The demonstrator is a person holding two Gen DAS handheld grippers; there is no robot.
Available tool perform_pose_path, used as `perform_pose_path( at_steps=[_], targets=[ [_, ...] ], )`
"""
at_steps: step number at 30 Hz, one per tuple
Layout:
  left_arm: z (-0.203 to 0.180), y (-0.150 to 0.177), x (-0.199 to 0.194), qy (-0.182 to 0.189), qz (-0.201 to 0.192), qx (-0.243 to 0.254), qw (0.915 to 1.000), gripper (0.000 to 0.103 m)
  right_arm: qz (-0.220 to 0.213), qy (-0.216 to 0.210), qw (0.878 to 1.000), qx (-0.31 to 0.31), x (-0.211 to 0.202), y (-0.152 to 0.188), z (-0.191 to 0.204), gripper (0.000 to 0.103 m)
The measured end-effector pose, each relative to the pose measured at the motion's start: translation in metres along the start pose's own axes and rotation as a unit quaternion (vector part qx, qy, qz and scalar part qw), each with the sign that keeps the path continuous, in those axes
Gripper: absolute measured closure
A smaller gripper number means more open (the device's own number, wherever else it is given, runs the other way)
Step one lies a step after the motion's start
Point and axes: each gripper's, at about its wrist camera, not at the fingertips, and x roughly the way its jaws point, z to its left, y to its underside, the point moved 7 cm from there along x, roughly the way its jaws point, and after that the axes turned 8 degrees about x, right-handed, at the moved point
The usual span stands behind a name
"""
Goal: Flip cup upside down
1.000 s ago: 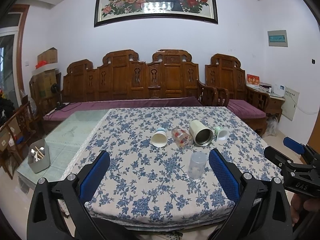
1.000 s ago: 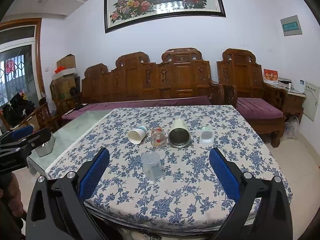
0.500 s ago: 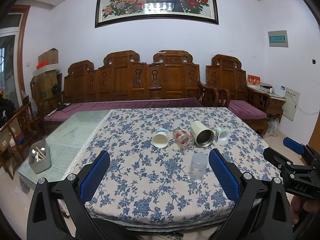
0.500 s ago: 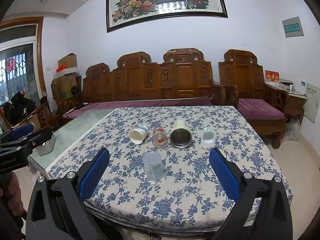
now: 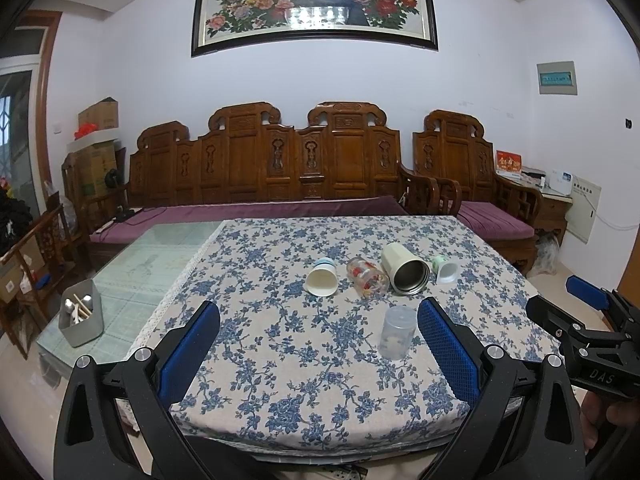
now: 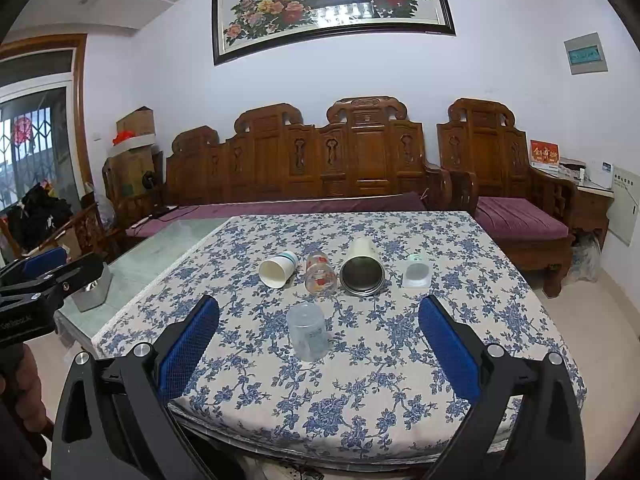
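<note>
A clear plastic cup (image 5: 397, 332) (image 6: 307, 336) stands mouth down on the flowered tablecloth, nearest to me. Behind it several cups lie on their sides in a row: a white paper cup (image 5: 322, 277) (image 6: 277, 268), a printed glass (image 5: 367, 277) (image 6: 320, 273), a cream steel tumbler (image 5: 405, 269) (image 6: 362, 268) and a small green-and-white cup (image 5: 445, 269) (image 6: 417, 270). My left gripper (image 5: 318, 344) is open and empty, held back at the table's near edge. My right gripper (image 6: 318, 344) is also open and empty at the near edge.
The table (image 5: 280, 360) has a blue floral cloth; a glass-topped section (image 5: 160, 256) lies to the left with a grey utensil box (image 5: 81, 320). A carved wooden bench (image 5: 280, 168) stands behind. The other gripper shows at each view's edge (image 5: 592, 340) (image 6: 36, 280).
Both grippers have drawn back and up slightly from the table; the cups have not moved.
</note>
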Motion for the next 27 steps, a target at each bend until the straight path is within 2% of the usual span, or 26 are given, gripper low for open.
perform_pose_path(
  at_steps=[27],
  targets=[
    [0.002,0.0003,-0.0016,-0.002,0.002,0.0,1.0,0.008,0.0,-0.001,1.0,-0.001,0.0001,0.0,-0.0005,0.002]
  ],
)
